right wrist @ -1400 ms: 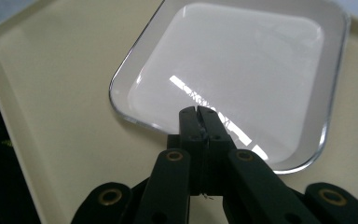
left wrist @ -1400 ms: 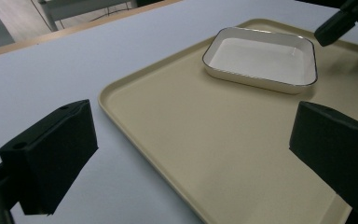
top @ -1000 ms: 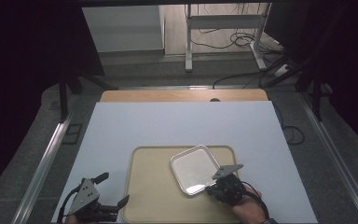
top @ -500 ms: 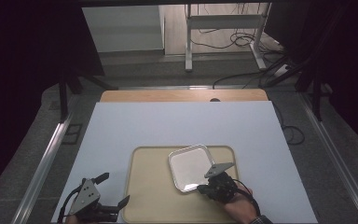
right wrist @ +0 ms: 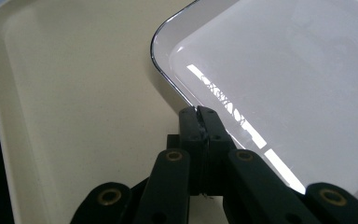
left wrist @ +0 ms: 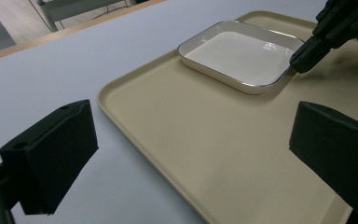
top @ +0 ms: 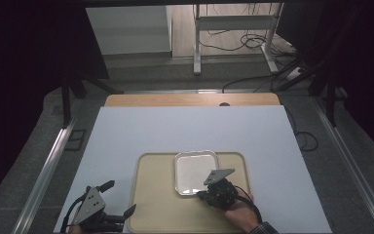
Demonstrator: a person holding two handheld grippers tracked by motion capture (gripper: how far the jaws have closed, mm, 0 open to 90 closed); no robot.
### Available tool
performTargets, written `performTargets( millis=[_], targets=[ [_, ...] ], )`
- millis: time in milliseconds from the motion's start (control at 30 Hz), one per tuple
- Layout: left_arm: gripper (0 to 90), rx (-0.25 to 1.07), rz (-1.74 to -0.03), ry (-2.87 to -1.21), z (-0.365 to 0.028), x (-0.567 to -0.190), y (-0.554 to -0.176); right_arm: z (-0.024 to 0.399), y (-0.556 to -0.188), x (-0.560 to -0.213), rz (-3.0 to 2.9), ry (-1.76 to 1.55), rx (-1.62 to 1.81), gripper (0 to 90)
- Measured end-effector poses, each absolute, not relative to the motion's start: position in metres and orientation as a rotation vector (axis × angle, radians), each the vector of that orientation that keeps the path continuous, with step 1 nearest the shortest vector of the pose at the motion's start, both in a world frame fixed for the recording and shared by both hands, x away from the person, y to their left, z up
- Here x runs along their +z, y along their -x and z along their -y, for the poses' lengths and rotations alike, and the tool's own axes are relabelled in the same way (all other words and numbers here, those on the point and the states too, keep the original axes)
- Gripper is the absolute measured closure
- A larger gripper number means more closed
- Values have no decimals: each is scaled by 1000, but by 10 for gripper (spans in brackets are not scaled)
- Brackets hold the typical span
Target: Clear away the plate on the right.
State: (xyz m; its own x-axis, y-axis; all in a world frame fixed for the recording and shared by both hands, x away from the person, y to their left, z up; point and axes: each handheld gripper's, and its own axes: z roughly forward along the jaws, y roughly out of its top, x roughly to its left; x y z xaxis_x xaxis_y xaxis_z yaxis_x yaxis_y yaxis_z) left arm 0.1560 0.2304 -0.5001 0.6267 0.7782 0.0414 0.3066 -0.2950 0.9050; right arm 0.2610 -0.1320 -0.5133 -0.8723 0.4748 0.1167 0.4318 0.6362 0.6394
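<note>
While right gripper (top: 203,193) pinches near rim of white dish (top: 195,170), dish has slid left on tan tray (top: 156,204). Left gripper (top: 119,202) waits, jaws wide apart. Dish being shifted, not lifted.

I can read no lettering, label, brand mark or number anywhere from here: none on the white dish (top: 195,171), none on the beige tray (top: 158,204), none on the table (top: 190,129).
</note>
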Motion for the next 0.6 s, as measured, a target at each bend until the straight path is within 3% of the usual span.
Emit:
performTargets(
  millis=[600],
  targets=[
    [4, 609, -856, -1880, -229, -500, -156, 130, -260, -511, -2783, -757, 1059, 821]
  ],
)
